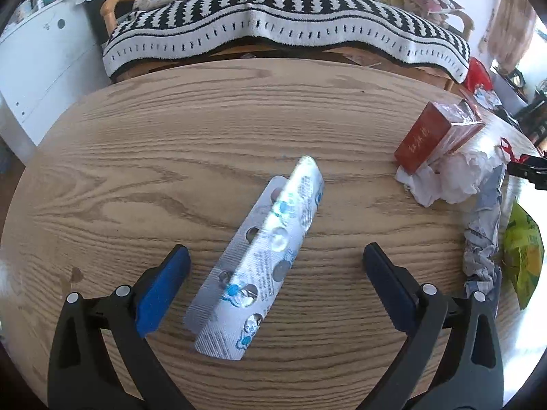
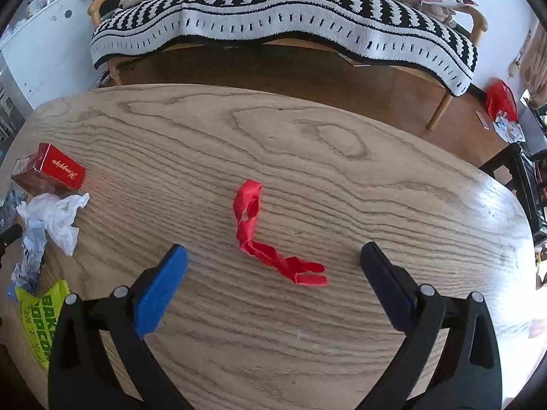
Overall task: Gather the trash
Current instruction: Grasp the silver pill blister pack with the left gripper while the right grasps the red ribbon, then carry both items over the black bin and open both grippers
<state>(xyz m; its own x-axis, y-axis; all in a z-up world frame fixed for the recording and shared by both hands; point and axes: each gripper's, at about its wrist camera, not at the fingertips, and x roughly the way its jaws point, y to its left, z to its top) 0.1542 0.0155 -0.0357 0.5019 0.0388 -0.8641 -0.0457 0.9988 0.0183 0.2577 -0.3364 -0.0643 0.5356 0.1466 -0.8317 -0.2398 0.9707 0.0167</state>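
Observation:
Two used silver blister packs (image 1: 259,259) lie overlapped on the wooden table (image 1: 171,143), between the fingers of my open left gripper (image 1: 277,266). A twisted red ribbon (image 2: 265,239) lies on the table just ahead of my open, empty right gripper (image 2: 273,266). A red cigarette box (image 1: 434,135) leans on a crumpled white tissue (image 1: 448,177); both also show in the right wrist view, the box (image 2: 54,169) and the tissue (image 2: 58,218). A crushed bluish wrapper (image 1: 485,232) and a yellow-green popcorn bag (image 1: 523,253) lie beside them.
A bench with a black-and-white striped blanket (image 1: 273,17) stands behind the table. A white cabinet (image 1: 41,54) is at the left. A red bag (image 2: 501,100) and papers lie on the floor at the right, near a dark chair (image 2: 526,184).

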